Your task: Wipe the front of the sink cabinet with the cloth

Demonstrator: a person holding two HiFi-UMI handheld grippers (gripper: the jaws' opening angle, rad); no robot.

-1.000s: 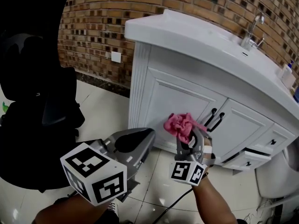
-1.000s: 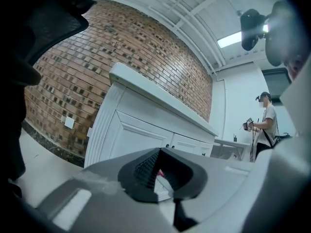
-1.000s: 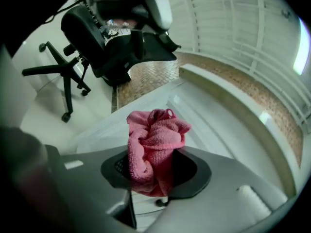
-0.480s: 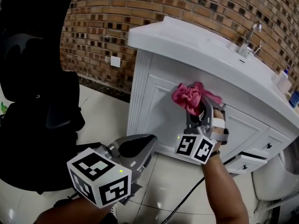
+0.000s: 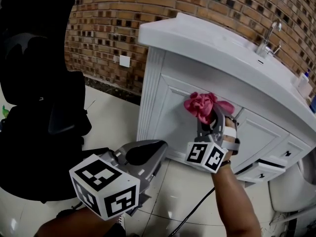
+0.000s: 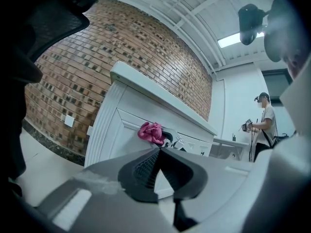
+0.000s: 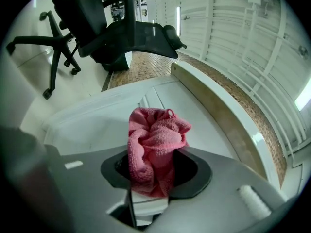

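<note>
The pink cloth [image 5: 202, 106] is bunched between the fingers of my right gripper [image 5: 211, 116], which are clamped tight on it. Its loose wad sits against the upper part of the left door of the sink cabinet [image 5: 165, 95], just under the basin's edge, and it looks to be touching the panel. I judge I am in the wiping itself, with most of the white front not yet covered. My left gripper [image 5: 148, 154] hangs low, well apart from the cabinet, its fingers together on nothing. Next I need firm pressure into the door and an even sweep across it, then on toward the panels to the right.
</note>
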